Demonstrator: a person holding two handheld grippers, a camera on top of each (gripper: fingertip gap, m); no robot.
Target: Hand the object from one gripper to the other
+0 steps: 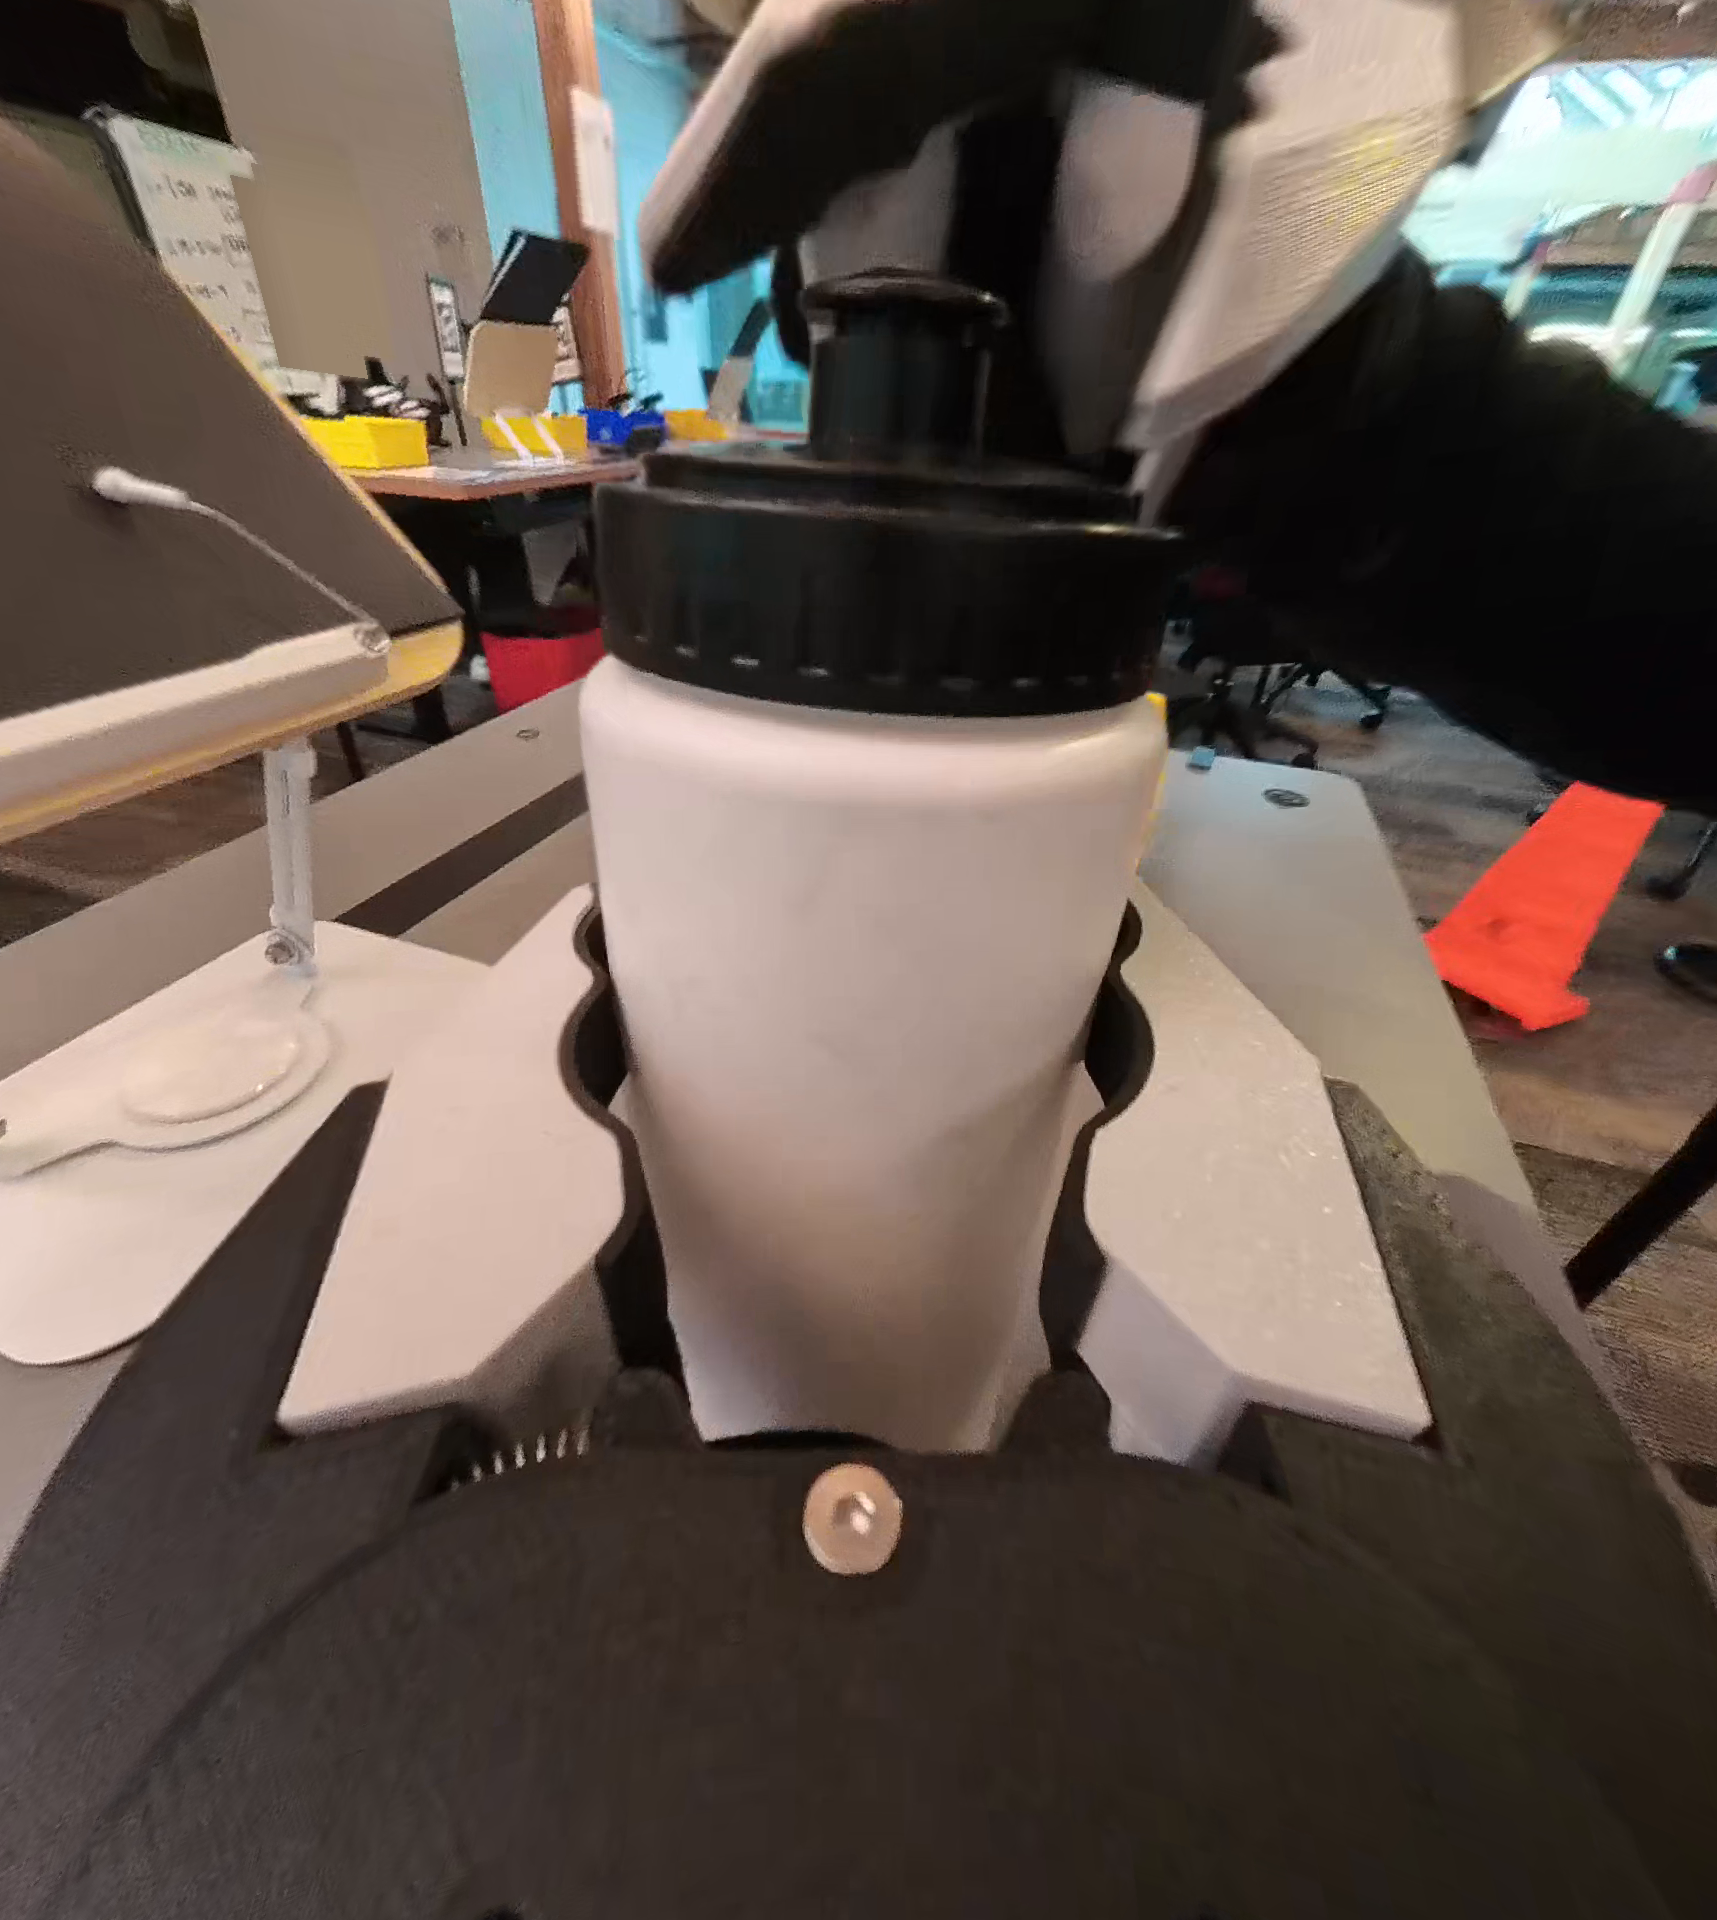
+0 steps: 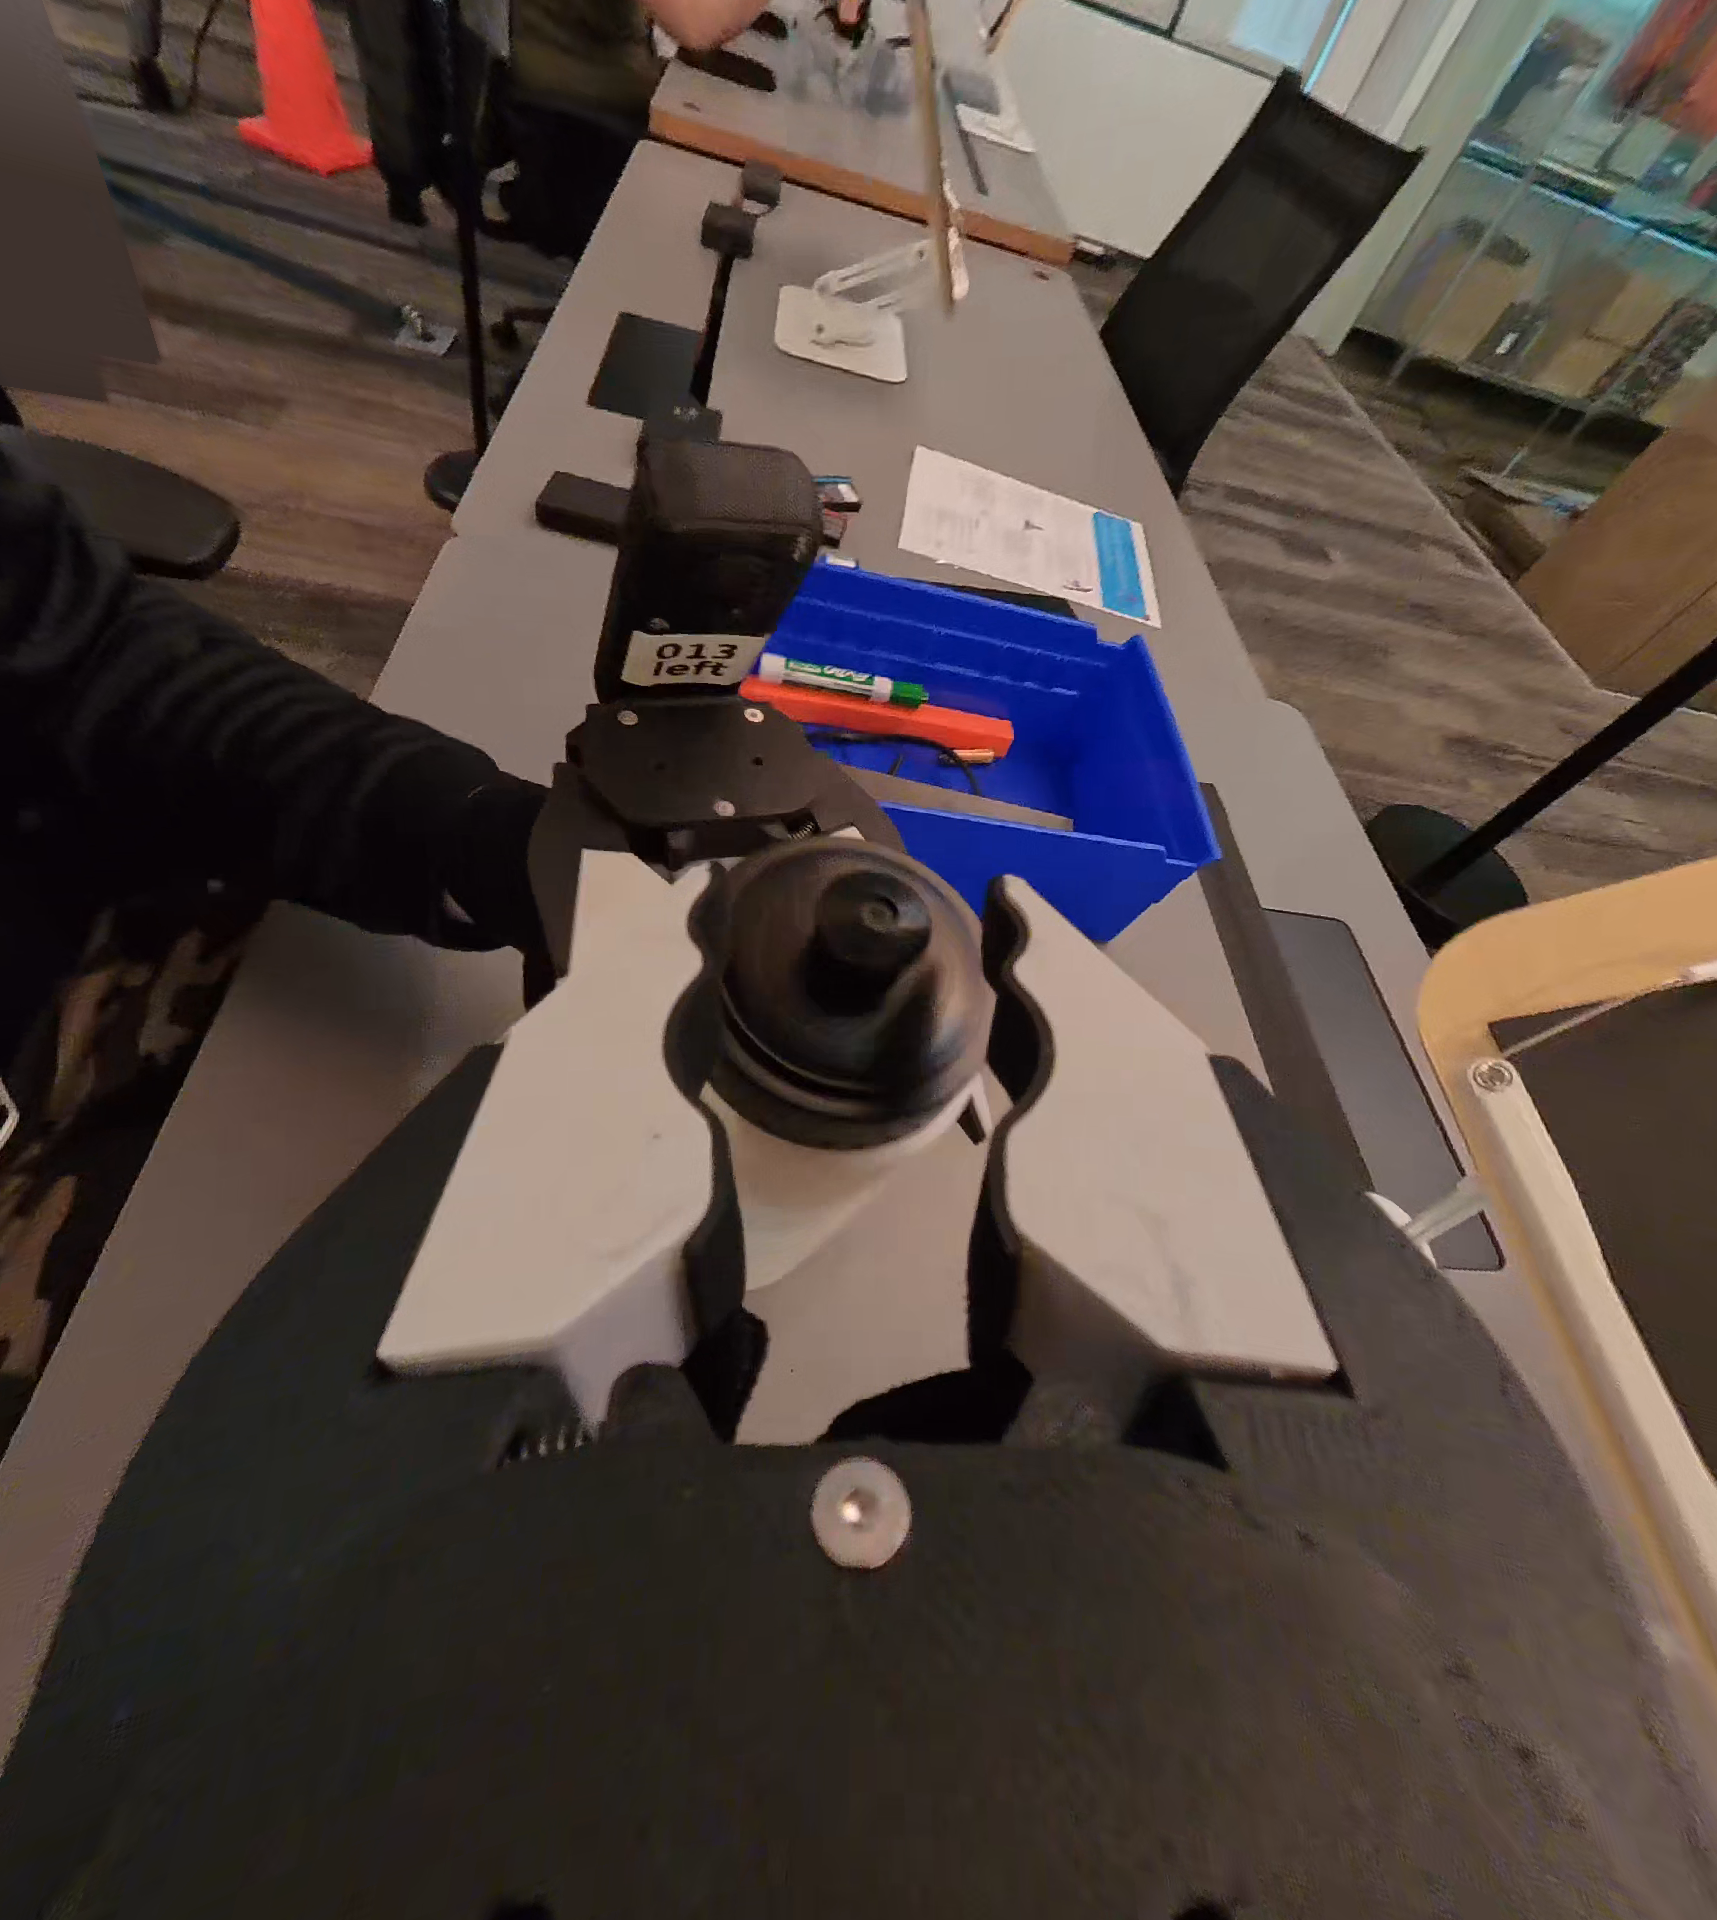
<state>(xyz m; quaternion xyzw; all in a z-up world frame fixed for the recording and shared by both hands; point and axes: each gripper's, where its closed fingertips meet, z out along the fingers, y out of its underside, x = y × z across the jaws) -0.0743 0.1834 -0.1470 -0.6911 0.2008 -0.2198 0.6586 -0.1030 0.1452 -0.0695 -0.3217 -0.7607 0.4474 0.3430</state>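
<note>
While both grippers' fingers (image 1: 480, 1143) clamp the bottle (image 1: 864, 1039), markers (image 2: 838, 681) fill the blue bin (image 2: 1124, 769).

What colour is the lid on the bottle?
Black. The lid tops a white bottle; it shows best in the left wrist view.

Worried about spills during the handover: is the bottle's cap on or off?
On. The black cap sits over the neck of the white bottle; whether its spout is sealed cannot be told.

- White plastic bottle (image 1: 864, 1039) with black ribbed screw cap (image 1: 885, 603) and black pull spout (image 1: 901, 364), cap closed.
- Stood upright, held off the worktop (image 2: 314, 1091) between gripper fingers.
</note>
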